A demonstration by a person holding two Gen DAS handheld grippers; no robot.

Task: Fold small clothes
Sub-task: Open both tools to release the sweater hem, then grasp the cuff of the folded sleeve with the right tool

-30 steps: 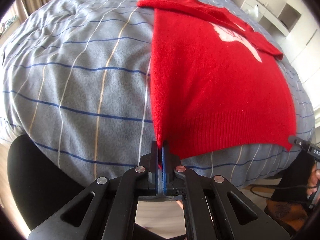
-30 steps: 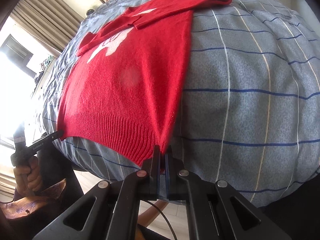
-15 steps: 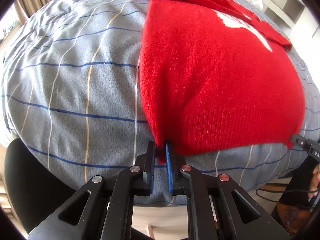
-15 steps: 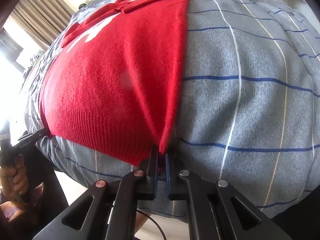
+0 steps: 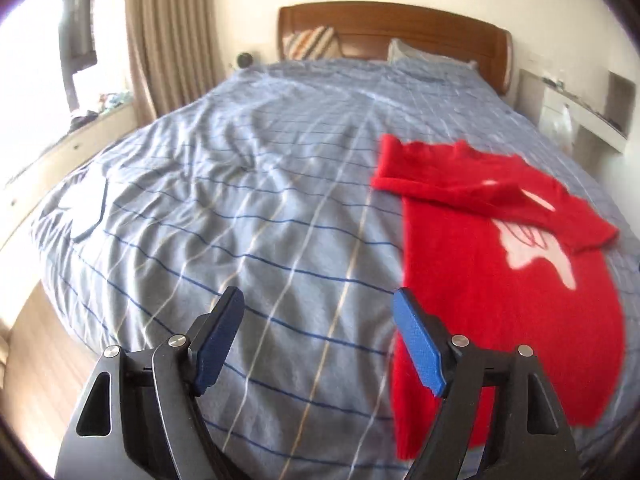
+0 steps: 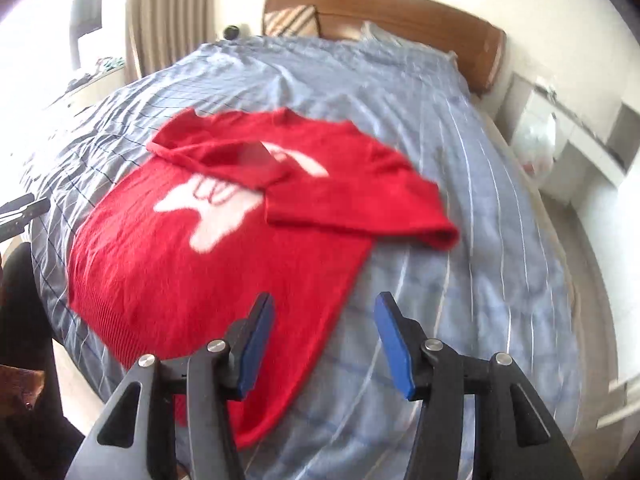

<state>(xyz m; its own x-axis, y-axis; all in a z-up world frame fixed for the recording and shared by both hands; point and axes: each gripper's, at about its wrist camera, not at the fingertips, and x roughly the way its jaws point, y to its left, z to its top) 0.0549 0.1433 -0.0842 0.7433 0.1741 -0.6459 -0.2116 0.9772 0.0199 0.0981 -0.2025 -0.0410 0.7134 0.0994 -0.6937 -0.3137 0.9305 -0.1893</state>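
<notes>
Both tongs, left gripper [image 5: 318, 330] and right gripper [image 6: 324, 334], are being spread wider, nothing between them. Lower right of the left view, the red sweater [image 5: 508, 280] is being left flat on the bedspread [image 5: 240, 200]; soft, floppy knit, probably best pinched at the ribbed hem corners.

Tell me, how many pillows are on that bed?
2. A striped pillow leans against the wooden headboard toward its left end, and a plain pale pillow lies farther right. The blue checked duvet could hide more.
</notes>
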